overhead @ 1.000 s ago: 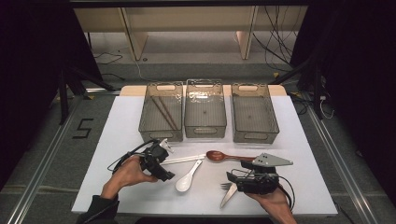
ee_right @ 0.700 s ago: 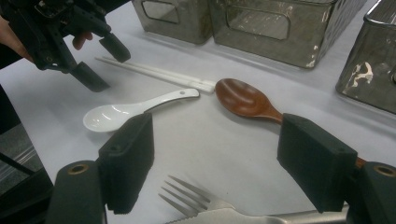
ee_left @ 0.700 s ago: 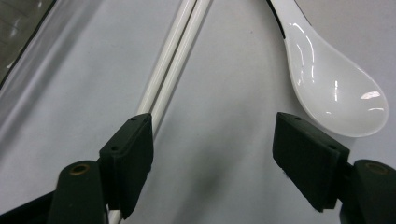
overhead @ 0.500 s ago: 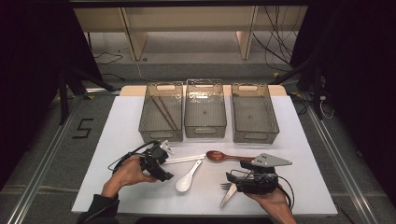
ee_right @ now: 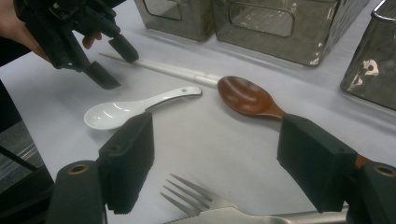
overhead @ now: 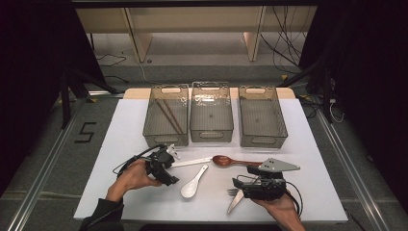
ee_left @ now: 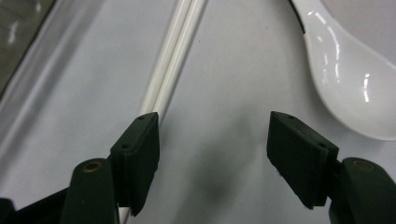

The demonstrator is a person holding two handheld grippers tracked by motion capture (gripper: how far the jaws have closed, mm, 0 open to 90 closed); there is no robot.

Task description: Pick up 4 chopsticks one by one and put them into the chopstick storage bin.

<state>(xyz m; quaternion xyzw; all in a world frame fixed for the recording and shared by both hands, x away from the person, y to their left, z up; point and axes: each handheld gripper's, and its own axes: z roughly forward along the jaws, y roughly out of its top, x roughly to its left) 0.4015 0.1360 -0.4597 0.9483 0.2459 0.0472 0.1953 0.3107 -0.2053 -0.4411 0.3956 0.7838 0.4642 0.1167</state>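
The left gripper [overhead: 166,166], held in a person's left hand [overhead: 132,175], hangs just above the white table [overhead: 120,134] near its front-left part, jaws spread over the near end of a pair of white plastic chopsticks [overhead: 192,161]. Its jaws have just been closing. In the left gripper view the chopsticks [ee_left: 170,70] run up past the left jaw's pad, at that pad and not squarely between the two, and the pads do not press on them. A glossy white ceramic soup spoon [overhead: 194,182] lies just beside, its bowl toward the front edge.

The right gripper [overhead: 238,188], in the person's right hand [overhead: 281,209] near the front edge right of centre, also stands open and holds nothing. Below its jaws lies a silver metal fork [ee_right: 198,198], tines pointing left in the right gripper view, with a flat silver knife-like blade [overhead: 234,203] beside it.

A brown wooden spoon [overhead: 231,161] lies mid-table, its bowl touching the far end of the chopsticks. Three clear grey plastic bins [overhead: 211,115] stand side by side along the back edge; the left one [overhead: 166,115] holds dark chopsticks [overhead: 168,115].
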